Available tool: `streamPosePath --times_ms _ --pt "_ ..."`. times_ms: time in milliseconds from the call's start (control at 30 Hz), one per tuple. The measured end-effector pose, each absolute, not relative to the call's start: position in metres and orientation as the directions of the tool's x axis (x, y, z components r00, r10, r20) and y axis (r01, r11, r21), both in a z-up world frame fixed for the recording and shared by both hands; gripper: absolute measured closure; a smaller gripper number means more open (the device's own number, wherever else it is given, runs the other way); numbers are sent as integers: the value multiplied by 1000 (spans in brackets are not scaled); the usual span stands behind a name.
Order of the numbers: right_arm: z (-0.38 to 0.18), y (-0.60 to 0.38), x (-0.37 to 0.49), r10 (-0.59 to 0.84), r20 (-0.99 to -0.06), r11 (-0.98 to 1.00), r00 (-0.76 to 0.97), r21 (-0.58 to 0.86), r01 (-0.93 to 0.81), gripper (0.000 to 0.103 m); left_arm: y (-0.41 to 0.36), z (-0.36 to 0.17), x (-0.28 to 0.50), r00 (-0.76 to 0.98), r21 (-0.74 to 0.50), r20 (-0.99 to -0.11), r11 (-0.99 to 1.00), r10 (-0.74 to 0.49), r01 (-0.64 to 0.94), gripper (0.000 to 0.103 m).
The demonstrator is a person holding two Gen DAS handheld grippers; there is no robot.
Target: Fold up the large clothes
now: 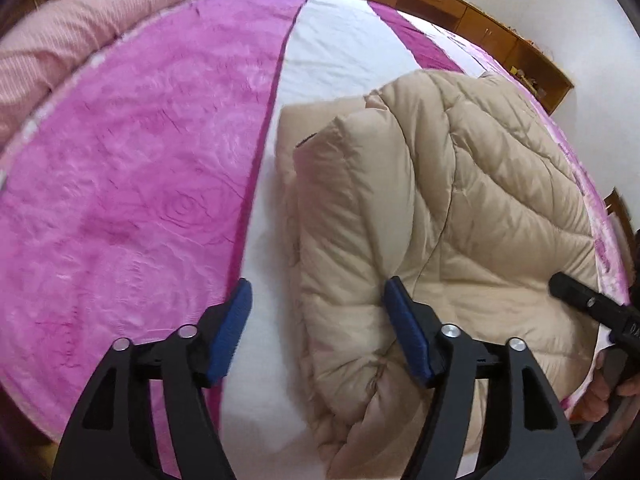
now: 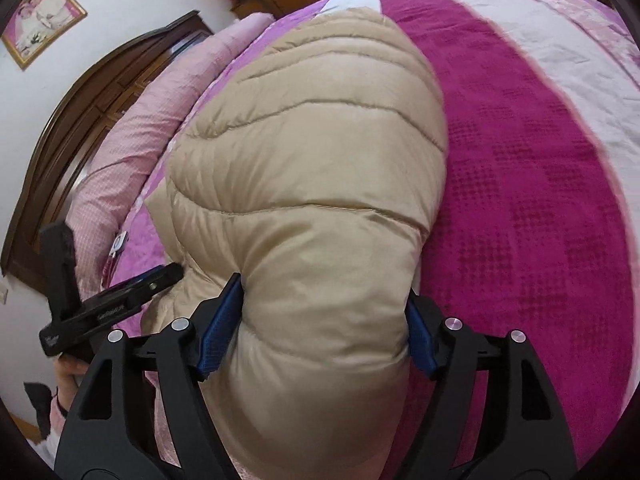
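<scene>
A beige puffer jacket (image 1: 460, 184) lies folded into a thick bundle on the bed. My left gripper (image 1: 319, 284) hovers over the bundle's near left edge, open: one blue pad is above the white sheet and the other rests by the quilted fabric. In the right wrist view the jacket (image 2: 312, 152) bulges up between the blue pads of my right gripper (image 2: 324, 286), and both pads press into its puffy near end. The left gripper (image 2: 116, 256) shows at the left, its jaws spread beside the jacket's edge.
The bed cover (image 1: 120, 184) is pink and magenta with white stripes. A rolled pink quilt (image 2: 132, 132) lies along the dark wooden headboard (image 2: 76, 120). A small white device (image 2: 119, 245) lies on the cover near the quilt. Wooden cabinets (image 1: 440, 0) line the far wall.
</scene>
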State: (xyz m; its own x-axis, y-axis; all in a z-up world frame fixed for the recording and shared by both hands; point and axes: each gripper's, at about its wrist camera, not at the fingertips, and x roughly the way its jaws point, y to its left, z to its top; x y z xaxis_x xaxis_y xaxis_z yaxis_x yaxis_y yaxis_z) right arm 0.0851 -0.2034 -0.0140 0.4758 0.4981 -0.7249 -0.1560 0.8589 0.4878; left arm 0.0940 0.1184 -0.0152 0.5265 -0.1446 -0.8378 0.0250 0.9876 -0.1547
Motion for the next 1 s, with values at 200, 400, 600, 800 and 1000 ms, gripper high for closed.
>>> streamPosePath --times_ms 200,400,600,800,1000 --pt "18 -200 43 383 -715 918 585 364 -157 10 119 20 58 600 -160 -786 986 -150 36 15" --pt "28 -200 1 328 -717 939 615 318 -130 5 96 32 33 624 -132 -768 989 -144 66 6" --pt "25 -202 -27 265 -730 957 630 277 -82 5 73 25 7 609 -81 -786 995 -103 64 6" --pt "11 -195 -51 235 -745 967 625 241 -76 5 62 7 -10 585 -60 -806 996 -84 60 6" --pt "-5 -188 -62 218 -764 973 607 220 -74 5 55 -1 -17 581 -36 -811 997 -67 65 6"
